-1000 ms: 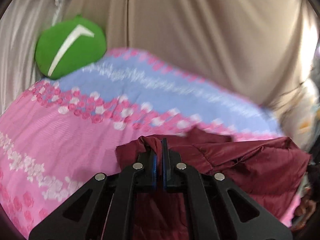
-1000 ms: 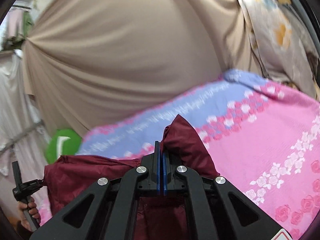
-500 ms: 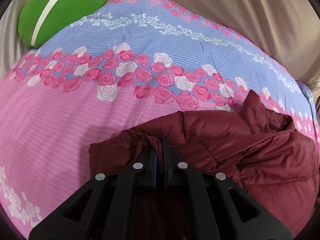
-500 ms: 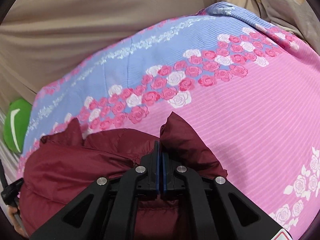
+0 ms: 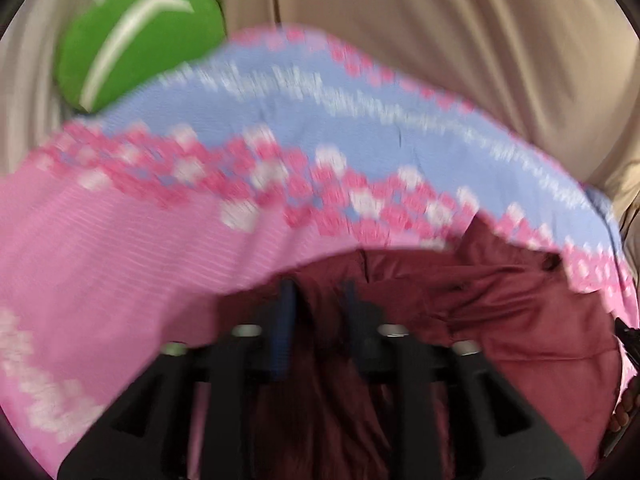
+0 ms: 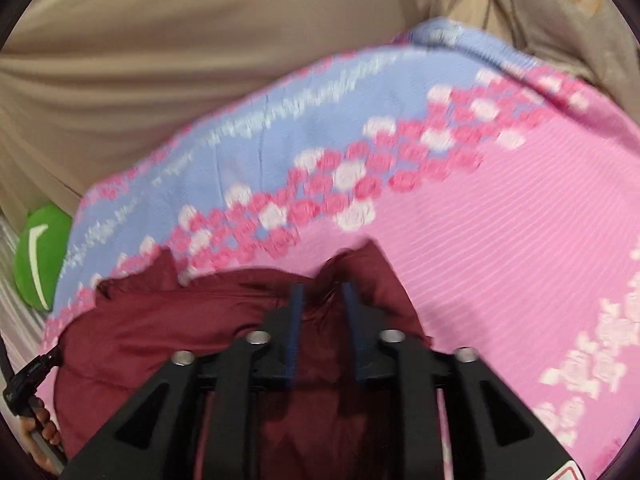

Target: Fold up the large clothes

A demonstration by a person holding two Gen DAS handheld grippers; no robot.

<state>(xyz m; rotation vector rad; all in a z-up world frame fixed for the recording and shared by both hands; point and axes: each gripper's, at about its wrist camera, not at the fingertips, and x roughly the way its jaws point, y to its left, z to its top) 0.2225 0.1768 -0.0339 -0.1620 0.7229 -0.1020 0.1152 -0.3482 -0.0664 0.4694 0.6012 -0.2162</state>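
Observation:
A dark maroon padded garment (image 5: 500,312) lies bunched on the pink and blue flowered bedspread (image 5: 120,260). My left gripper (image 5: 318,292) hovers over its left part. The jaws are opening, and a fold of the cloth sits loose between the blue pads. In the right wrist view the same garment (image 6: 160,320) spreads to the left. My right gripper (image 6: 323,290) is over its right corner. Its jaws are opening too, with a peak of maroon cloth between them, not pinched. Both views are blurred.
A green cushion (image 5: 136,40) with a white stripe rests at the bed's far left corner, also visible as the cushion (image 6: 40,256). Beige curtains (image 5: 440,40) hang behind the bed. A patterned cloth (image 6: 560,20) hangs at the far right. A person's hand (image 6: 36,420) shows at the lower left.
Both grippers were shut on the maroon garment and have come down to the bed. Their jaws now stand apart, and the cloth rests on the bedspread.

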